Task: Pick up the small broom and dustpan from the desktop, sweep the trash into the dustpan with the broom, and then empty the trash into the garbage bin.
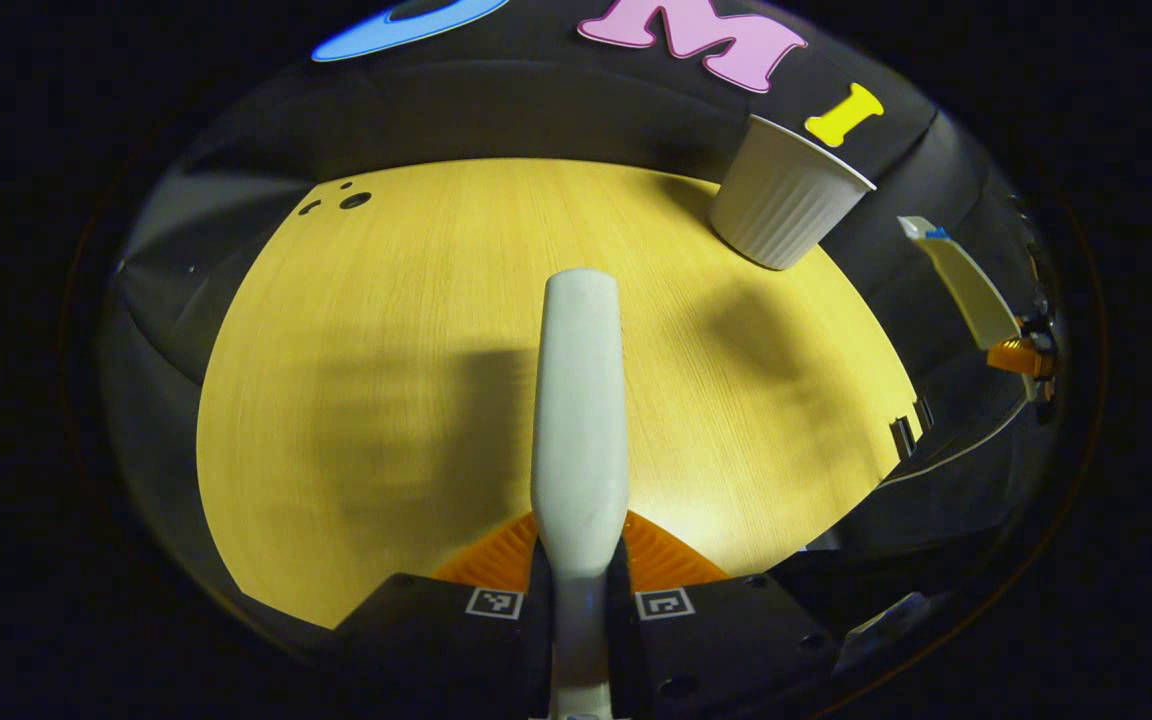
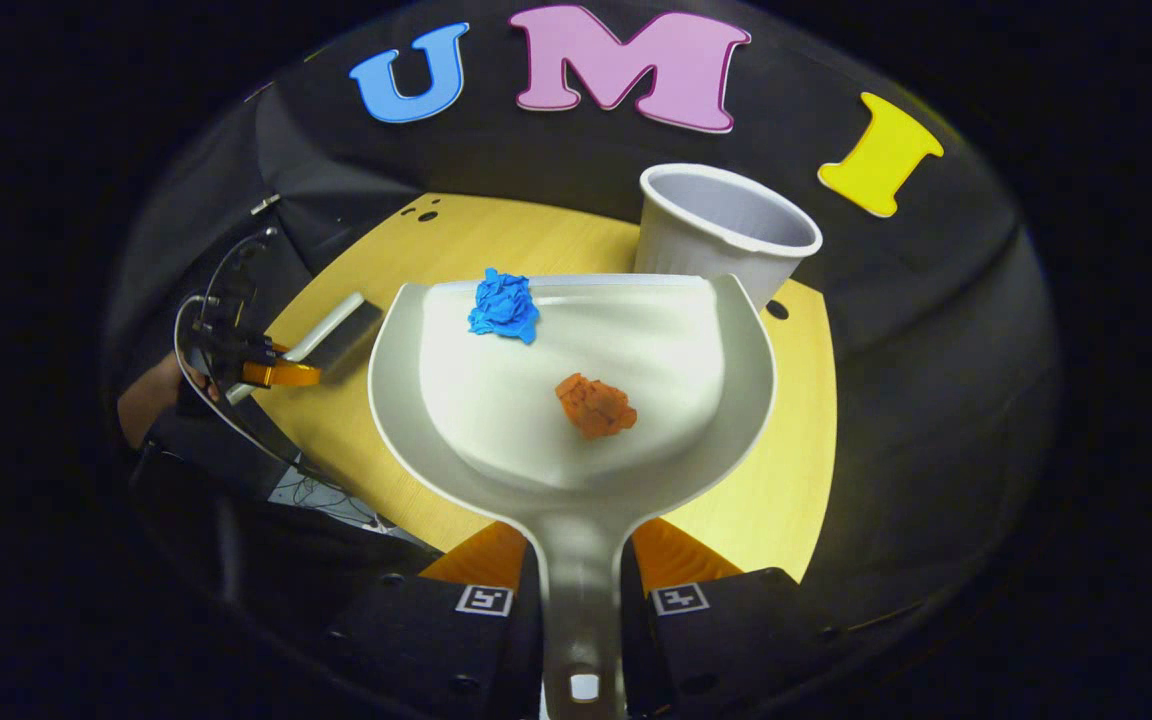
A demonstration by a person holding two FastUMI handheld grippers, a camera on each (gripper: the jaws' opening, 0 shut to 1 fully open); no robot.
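Though tool-clamped (image 2: 581,590), dustpan (image 2: 576,400) near bin (image 2: 721,235)

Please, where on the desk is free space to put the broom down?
The desk is bare from the broom across to the small holes at its far corner. The corner by the garbage bin is crowded.

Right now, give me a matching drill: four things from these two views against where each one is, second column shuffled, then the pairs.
Things
1. blue paper wad
2. orange paper wad
3. garbage bin
4. broom

Places
A. clamped in the left gripper
B. standing on the desktop at its far edge, beyond the dustpan
C. at the dustpan's far lip
D. near the middle of the dustpan

Pairs: 1-C, 2-D, 3-B, 4-A

The dustpan's handle is clamped in the right gripper.
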